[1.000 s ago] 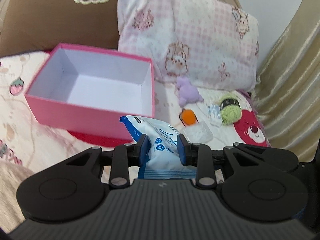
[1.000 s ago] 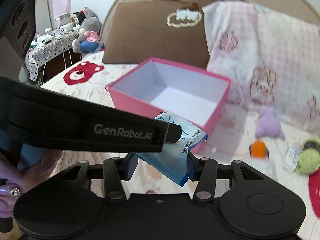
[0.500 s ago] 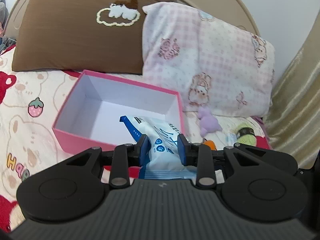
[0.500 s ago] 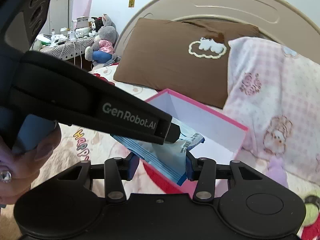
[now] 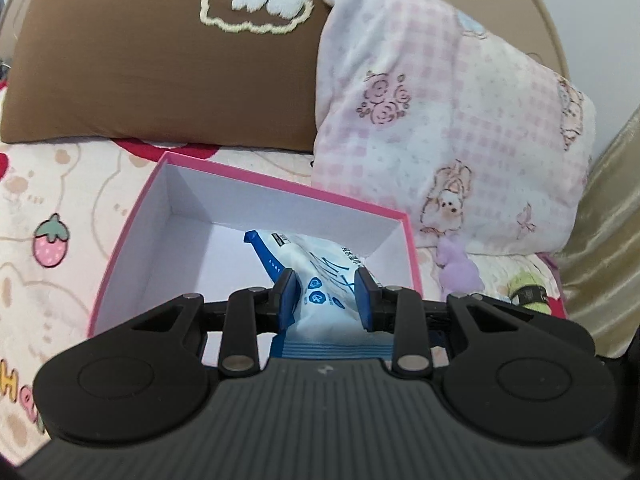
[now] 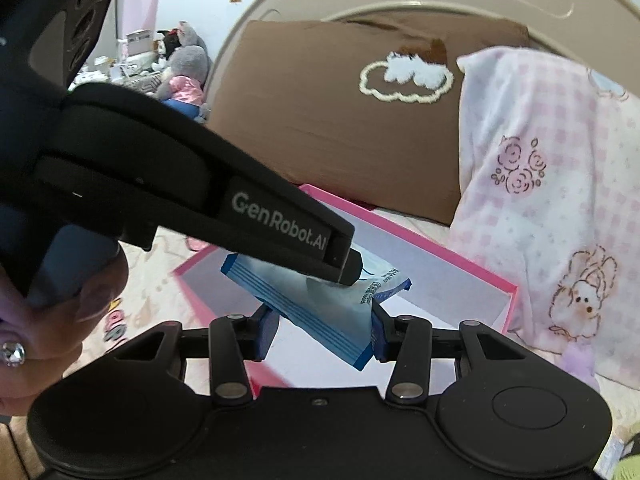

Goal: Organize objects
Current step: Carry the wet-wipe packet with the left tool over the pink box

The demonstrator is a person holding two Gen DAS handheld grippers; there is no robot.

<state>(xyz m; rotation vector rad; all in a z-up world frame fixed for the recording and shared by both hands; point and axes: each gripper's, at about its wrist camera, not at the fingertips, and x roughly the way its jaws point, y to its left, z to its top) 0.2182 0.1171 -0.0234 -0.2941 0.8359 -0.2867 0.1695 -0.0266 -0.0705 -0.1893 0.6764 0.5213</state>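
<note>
My left gripper (image 5: 327, 294) is shut on a blue and white wipes packet (image 5: 320, 276) and holds it over the open pink box (image 5: 132, 224), whose white inside shows nothing else. In the right wrist view the same packet (image 6: 320, 304) hangs above the box (image 6: 472, 268), with the left gripper's black arm (image 6: 288, 232) above it. My right gripper (image 6: 320, 334) is open; the packet's lower end lies between its fingers, and its right pad (image 6: 380, 334) is at the packet's edge.
The box sits on a bed with a cartoon-print sheet (image 5: 48, 208). A brown pillow (image 5: 160, 60) and a pink checked pillow (image 5: 460, 128) lean behind it. A purple plush toy (image 5: 456, 268) and green yarn ball (image 5: 528, 286) lie to the right.
Both grippers have moved forward and up with the packet, from in front of the box's near wall to above its inside. The small items on the right have slid out of view.
</note>
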